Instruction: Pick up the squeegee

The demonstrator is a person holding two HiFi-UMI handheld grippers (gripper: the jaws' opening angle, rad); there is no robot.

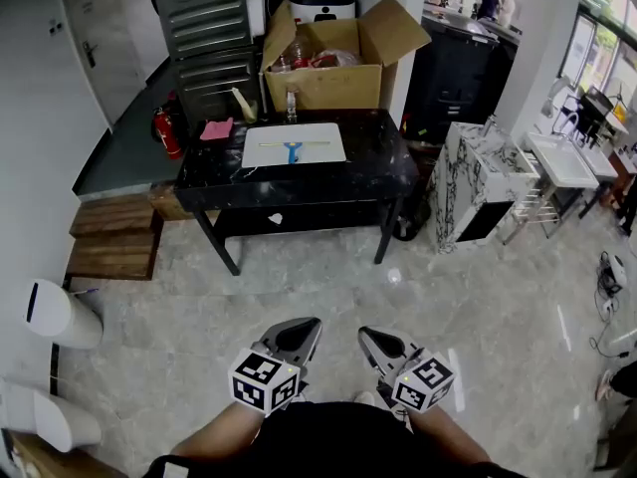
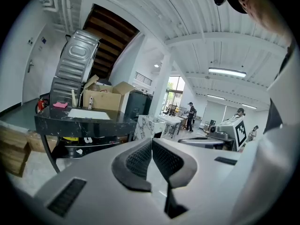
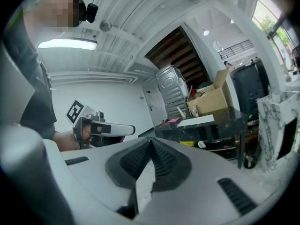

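head view | squeegee (image 1: pixel 293 148) on white mat (image 1: pixel 320 135) | left gripper (image 1: pixel 307 325) closed, empty | right gripper (image 1: pixel 368 335) closed, empty

A person in dark clothing, with a grey two-finger gripper on each side.
The left gripper (image 1: pixel 307 325) and right gripper (image 1: pixel 366 337) share a smooth light-grey shell that tapers towards the tip, with dark slotted vents (image 2: pixel 66 197) on the flanks. Their fingers (image 2: pixel 138 161) are lined with black rubber moulded in a fine ribbed grid. Each carries a white cube (image 1: pixel 264 380) printed with black square markers. The top (image 1: pixel 338 444) is black, with short sleeves.
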